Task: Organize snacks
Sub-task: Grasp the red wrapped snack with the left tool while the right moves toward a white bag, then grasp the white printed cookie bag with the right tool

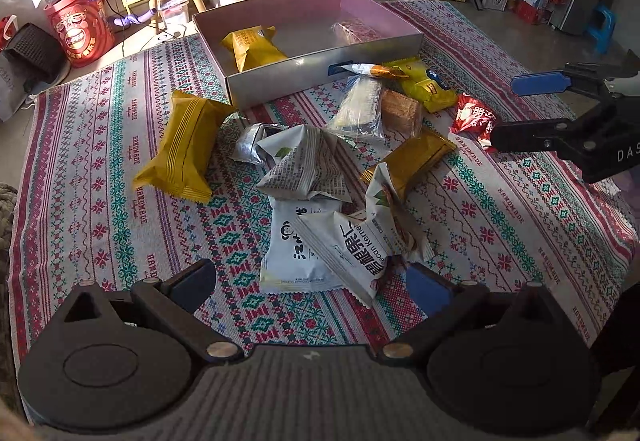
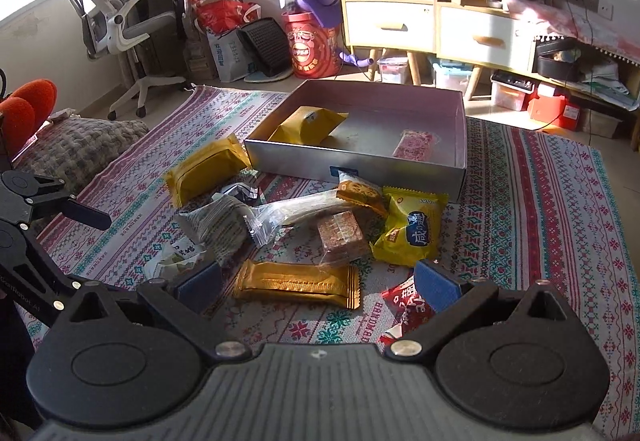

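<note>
Left wrist view: the left hand-held gripper point(image 1: 310, 283) hangs wide open and empty just above a white snack packet point(image 1: 298, 253) at the near edge of a heap of snacks on a patterned cloth point(image 1: 88, 177). A second white packet with black lettering point(image 1: 352, 247) overlaps the first. Crumpled grey wrappers point(image 1: 300, 165) lie just behind them, between the gripper and an open shallow box point(image 1: 320, 69). The box holds a yellow packet point(image 1: 252, 47) and a pink bar point(image 1: 354, 31). A mustard packet point(image 1: 184, 145) lies beside the box's near corner.

Right wrist view: the right hand-held gripper point(image 2: 320, 283) is also wide open and holds nothing. A gold bar point(image 2: 296, 285) lies between its fingers, and a red packet point(image 2: 404, 305) sits partly under the right finger. A brown wafer block point(image 2: 342, 237), a clear bag point(image 2: 296, 211) and a yellow pouch point(image 2: 412, 229) crowd the space before the box.
</note>
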### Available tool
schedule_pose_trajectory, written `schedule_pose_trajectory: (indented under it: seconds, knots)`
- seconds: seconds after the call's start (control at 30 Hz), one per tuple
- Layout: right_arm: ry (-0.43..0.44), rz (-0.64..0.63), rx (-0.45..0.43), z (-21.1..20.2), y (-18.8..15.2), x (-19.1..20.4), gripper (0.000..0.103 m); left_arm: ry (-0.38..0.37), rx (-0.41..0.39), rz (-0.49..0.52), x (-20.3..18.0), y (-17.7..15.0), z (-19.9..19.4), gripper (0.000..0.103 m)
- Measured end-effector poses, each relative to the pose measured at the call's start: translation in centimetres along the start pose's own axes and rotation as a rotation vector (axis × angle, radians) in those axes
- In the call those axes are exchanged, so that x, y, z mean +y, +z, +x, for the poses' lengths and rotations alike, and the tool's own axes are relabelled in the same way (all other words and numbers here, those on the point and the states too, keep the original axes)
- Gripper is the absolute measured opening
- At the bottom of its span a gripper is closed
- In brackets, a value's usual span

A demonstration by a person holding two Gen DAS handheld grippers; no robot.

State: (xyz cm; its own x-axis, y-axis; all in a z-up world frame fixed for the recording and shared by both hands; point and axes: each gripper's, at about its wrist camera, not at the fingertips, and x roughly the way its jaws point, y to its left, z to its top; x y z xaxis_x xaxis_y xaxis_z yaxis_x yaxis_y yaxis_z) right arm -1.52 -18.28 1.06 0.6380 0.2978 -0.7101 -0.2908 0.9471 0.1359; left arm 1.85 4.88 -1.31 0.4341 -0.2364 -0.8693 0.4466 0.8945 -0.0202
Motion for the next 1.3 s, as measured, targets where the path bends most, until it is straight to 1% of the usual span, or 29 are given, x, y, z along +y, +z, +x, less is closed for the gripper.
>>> schedule_pose_trajectory:
  seconds: [0.23, 0.33, 0.4, 0.53, 0.6, 0.63, 0.67, 0.7, 0.83, 0.87, 0.9, 0.93, 1.0, 1.03, 1.07, 1.13, 1.17, 1.23, 1.27, 1.3]
  knots:
    - [0.057, -0.01, 0.033, 1.1, -0.7, 2.0, 0.102, -0.045, 0.128, 0.045, 0.0, -1.5, 0.8, 0.101]
    - [0.084, -0.003, 0.051, 1.7, -0.9, 2.9, 0.102, -0.067, 0.191, 0.065, -0.2, -2.4, 1.5, 0.096]
    - [0.105, -0.006, 0.075, 2.4, -1.1, 3.8, 0.102, -0.07, 0.221, 0.08, -0.4, -2.9, 2.0, 0.087]
    - [0.139, -0.04, 0.104, 3.1, -1.0, 5.7, 0.102, -0.079, 0.242, 0.102, -0.5, -3.7, 2.1, 0.078]
    - [0.159, -0.054, 0.118, 3.6, -1.0, 6.7, 0.102, -0.08, 0.249, 0.1, -0.5, -3.9, 2.2, 0.071]
    - [0.165, -0.06, 0.123, 3.7, -1.0, 7.0, 0.102, -0.078, 0.253, 0.1, -0.5, -3.9, 2.2, 0.07]
    - [0.17, -0.066, 0.131, 4.0, -1.1, 7.4, 0.102, -0.077, 0.257, 0.102, -0.5, -4.1, 2.2, 0.065]
    - [0.173, -0.07, 0.138, 4.2, -1.1, 7.7, 0.102, -0.077, 0.261, 0.104, -0.5, -4.2, 2.2, 0.06]
    - [0.166, -0.073, 0.147, 5.0, -1.2, 8.4, 0.101, -0.064, 0.256, 0.118, -0.6, -4.5, 2.0, 0.05]
    - [0.164, -0.071, 0.146, 5.1, -1.1, 8.5, 0.1, -0.066, 0.254, 0.114, -0.6, -4.7, 1.9, 0.046]
    - [0.161, -0.067, 0.146, 5.2, -1.1, 8.5, 0.098, -0.067, 0.253, 0.11, -0.4, -4.6, 1.9, 0.042]
    - [0.161, -0.065, 0.148, 5.3, -1.1, 8.5, 0.097, -0.067, 0.252, 0.106, -0.5, -4.5, 2.1, 0.042]
    - [0.16, -0.061, 0.154, 5.6, -1.1, 8.6, 0.088, -0.066, 0.25, 0.104, -0.2, -4.4, 2.1, 0.042]
    - [0.158, -0.06, 0.156, 5.7, -1.1, 8.7, 0.086, -0.064, 0.248, 0.104, -0.1, -4.4, 2.0, 0.042]
    - [0.157, -0.06, 0.157, 5.7, -1.1, 8.7, 0.081, -0.062, 0.247, 0.104, -0.1, -4.1, 2.1, 0.042]
    - [0.161, -0.063, 0.162, 5.9, -1.1, 8.9, 0.075, -0.06, 0.244, 0.105, -0.1, -4.0, 2.0, 0.041]
    - [0.163, -0.065, 0.163, 5.8, -1.1, 8.9, 0.068, -0.061, 0.243, 0.103, -0.2, -3.9, 1.9, 0.041]
    - [0.158, -0.074, 0.165, 5.9, -1.1, 9.1, 0.061, -0.059, 0.239, 0.099, -0.3, -3.6, 1.9, 0.041]
    - [0.155, -0.078, 0.166, 5.9, -1.1, 9.1, 0.053, -0.058, 0.237, 0.097, -0.3, -3.6, 1.8, 0.041]
    - [0.154, -0.081, 0.168, 5.9, -1.1, 9.1, 0.052, -0.057, 0.232, 0.094, -0.2, -3.5, 1.8, 0.041]
